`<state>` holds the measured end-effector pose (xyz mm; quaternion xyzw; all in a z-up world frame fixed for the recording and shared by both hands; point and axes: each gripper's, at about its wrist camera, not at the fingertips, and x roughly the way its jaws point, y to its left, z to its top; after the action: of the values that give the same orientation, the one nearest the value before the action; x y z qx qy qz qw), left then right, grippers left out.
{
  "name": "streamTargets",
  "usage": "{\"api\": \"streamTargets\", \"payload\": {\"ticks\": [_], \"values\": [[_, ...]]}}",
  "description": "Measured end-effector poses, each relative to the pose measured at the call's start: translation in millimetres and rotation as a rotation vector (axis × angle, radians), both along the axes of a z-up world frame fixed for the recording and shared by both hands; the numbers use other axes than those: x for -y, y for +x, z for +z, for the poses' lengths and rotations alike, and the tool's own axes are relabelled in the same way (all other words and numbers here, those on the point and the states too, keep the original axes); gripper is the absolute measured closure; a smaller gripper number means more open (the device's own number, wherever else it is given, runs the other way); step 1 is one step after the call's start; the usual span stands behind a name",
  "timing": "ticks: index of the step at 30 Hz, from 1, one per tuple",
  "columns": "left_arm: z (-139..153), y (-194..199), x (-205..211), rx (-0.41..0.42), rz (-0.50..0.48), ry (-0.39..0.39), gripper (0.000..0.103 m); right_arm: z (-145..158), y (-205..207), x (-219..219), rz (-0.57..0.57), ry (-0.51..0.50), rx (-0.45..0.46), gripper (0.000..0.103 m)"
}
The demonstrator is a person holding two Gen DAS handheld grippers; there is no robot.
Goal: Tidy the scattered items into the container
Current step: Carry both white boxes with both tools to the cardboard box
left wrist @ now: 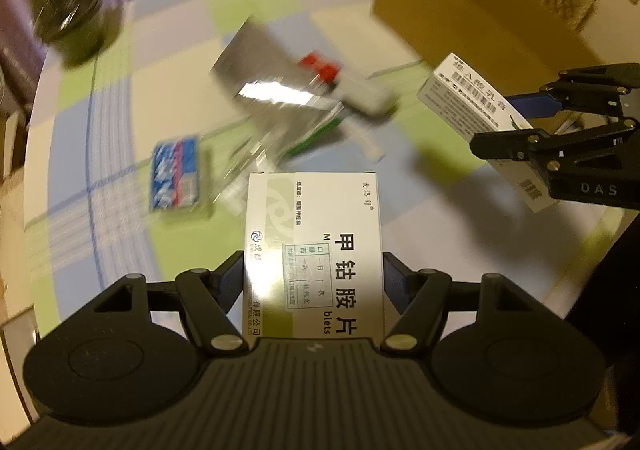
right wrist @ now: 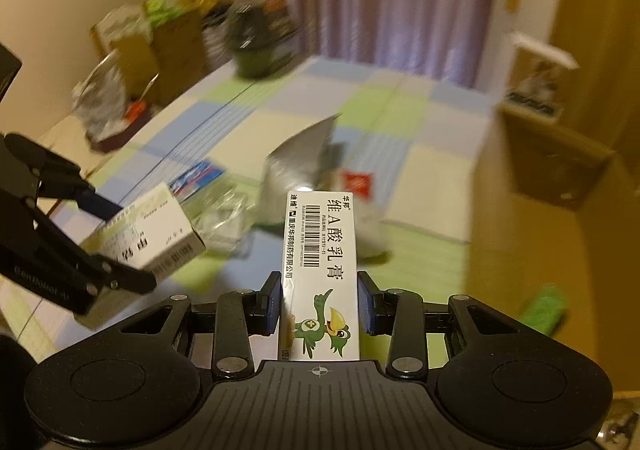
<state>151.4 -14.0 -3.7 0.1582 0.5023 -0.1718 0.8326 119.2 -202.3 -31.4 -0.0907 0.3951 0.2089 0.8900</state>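
Note:
My left gripper [left wrist: 314,274] is shut on a white and green tablet box [left wrist: 316,234], held above the table; it also shows in the right wrist view [right wrist: 152,238]. My right gripper [right wrist: 320,302] is shut on a long white ointment box with a green bird [right wrist: 320,270], seen at the right of the left wrist view [left wrist: 476,106]. On the checked tablecloth [left wrist: 120,170] lie a silver foil pouch [left wrist: 272,90], a blue and red packet [left wrist: 178,174], a red-capped item [left wrist: 322,68] and a white tube [left wrist: 364,98]. A cardboard box [left wrist: 472,10] stands at the far right.
A dark round jar [left wrist: 68,14] stands at the table's far left. In the right wrist view, boxes and bags [right wrist: 132,62] crowd the far left edge, and a green object [right wrist: 546,308] lies low on the right. Curtains hang behind.

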Motion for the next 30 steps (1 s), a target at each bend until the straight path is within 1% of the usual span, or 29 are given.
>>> {"api": "streamTargets", "payload": {"ticks": [4, 7, 11, 15, 18, 23, 27, 30], "values": [[25.6, 0.7, 51.5, 0.039, -0.055, -0.028, 0.036, 28.7, -1.6, 43.5, -0.082, -0.003, 0.045, 0.062], [43.8, 4.9, 94.2, 0.047, -0.088, -0.086, 0.036, 44.5, 0.9, 81.3, -0.154, -0.004, 0.067, 0.062], [63.0, 15.3, 152.0, 0.056, -0.122, -0.150, 0.036, 58.4, 4.7, 127.8, -0.240, -0.014, 0.090, 0.062], [70.9, 27.7, 202.7, 0.057, -0.139, -0.198, 0.036, 64.4, 11.3, 172.0, -0.315, -0.001, 0.095, 0.062], [66.7, 41.2, 233.6, 0.032, -0.136, -0.248, 0.036, 61.4, 16.7, 197.0, -0.354, 0.011, 0.087, 0.062], [44.5, 70.7, 271.4, -0.011, -0.117, -0.284, 0.036, 50.4, 24.9, 218.9, -0.382, 0.028, 0.064, 0.062], [25.7, 84.8, 282.8, -0.049, -0.083, -0.309, 0.036, 41.0, 29.0, 228.4, -0.384, 0.037, 0.050, 0.062], [13.1, 91.3, 288.0, -0.064, -0.072, -0.308, 0.036, 34.5, 33.8, 233.6, -0.383, 0.041, 0.042, 0.062]]}}
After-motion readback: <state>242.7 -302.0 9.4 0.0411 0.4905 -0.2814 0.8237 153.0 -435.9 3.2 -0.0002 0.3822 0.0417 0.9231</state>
